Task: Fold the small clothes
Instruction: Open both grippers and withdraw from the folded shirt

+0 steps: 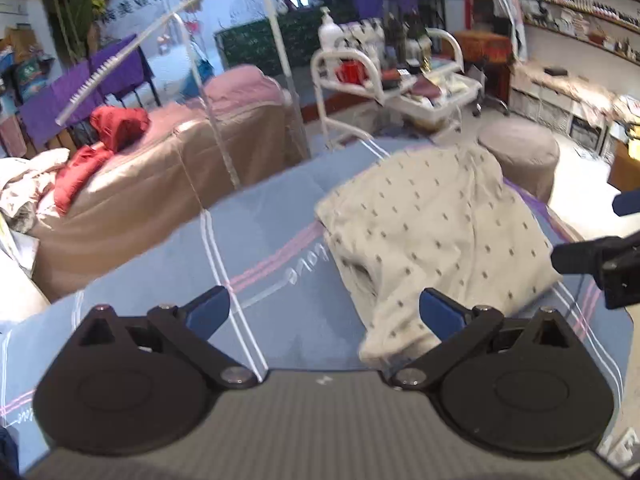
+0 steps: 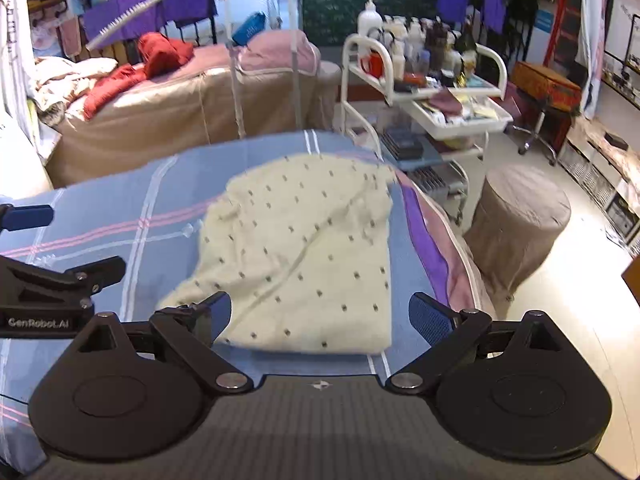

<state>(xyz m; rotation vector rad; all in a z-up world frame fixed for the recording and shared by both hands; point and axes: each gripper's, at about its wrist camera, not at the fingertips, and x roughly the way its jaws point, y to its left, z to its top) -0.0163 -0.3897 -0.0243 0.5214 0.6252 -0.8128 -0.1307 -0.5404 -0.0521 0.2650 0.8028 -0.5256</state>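
A cream garment with small dark dots lies folded on the blue striped bed cover. My left gripper hovers above the cover with its jaws wide open and nothing between them; the garment's near corner lies just beyond its right finger. My right gripper is also wide open, above the garment's near edge, gripping nothing. The right gripper's black fingers show at the right edge of the left wrist view. The left gripper's fingers show at the left edge of the right wrist view.
Behind the cover stands a brown bed with red clothes. A white cart full of bottles stands at the back right. A brown round stool sits on the floor beside the bed's right edge.
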